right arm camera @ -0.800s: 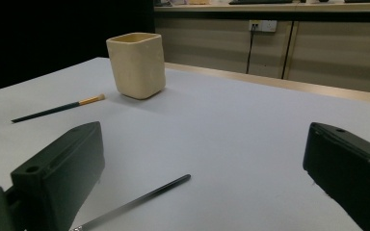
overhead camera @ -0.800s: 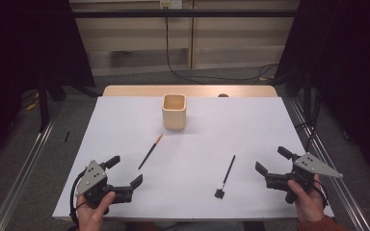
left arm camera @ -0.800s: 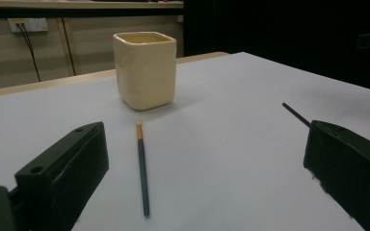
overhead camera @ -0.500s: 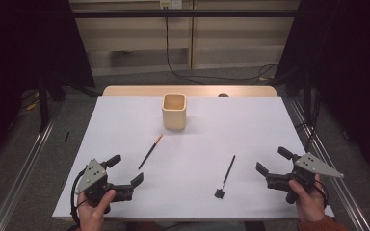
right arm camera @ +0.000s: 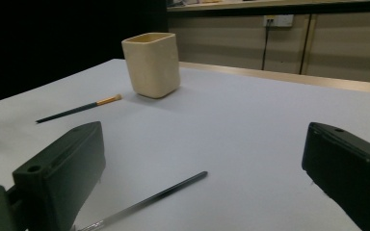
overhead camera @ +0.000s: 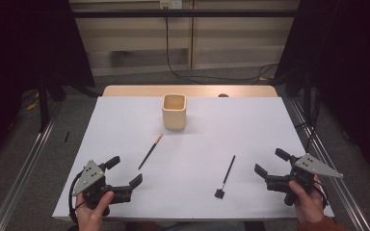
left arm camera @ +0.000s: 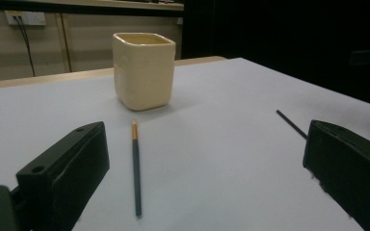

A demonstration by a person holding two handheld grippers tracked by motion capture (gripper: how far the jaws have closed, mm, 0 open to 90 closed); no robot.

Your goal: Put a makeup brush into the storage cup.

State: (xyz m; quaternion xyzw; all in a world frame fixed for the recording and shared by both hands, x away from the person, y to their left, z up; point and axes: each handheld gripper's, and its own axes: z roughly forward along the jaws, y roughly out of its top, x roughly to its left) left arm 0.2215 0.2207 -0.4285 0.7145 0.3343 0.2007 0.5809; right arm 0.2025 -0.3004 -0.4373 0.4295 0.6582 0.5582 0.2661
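Observation:
A cream square cup [overhead camera: 174, 111] [left arm camera: 143, 70] [right arm camera: 151, 63] stands upright at the back middle of the white sheet [overhead camera: 212, 139]. A thin brush with an orange tip [overhead camera: 150, 151] [left arm camera: 136, 166] [right arm camera: 78, 109] lies left of centre. A black brush with a square head [overhead camera: 225, 175] [right arm camera: 147, 201] lies right of centre; its handle end [left arm camera: 290, 123] shows in the left gripper view. My left gripper [overhead camera: 124, 173] [left arm camera: 207, 178] rests open near the front left corner, nothing between its jaws. At the front right my right gripper [overhead camera: 272, 162] [right arm camera: 202, 178] is open and empty too.
A wooden table edge [overhead camera: 139, 90] runs behind the sheet. Cables [overhead camera: 183, 74] trail on the floor beyond it. Metal rails [overhead camera: 24, 163] flank both sides. Dark curtains stand at left and right.

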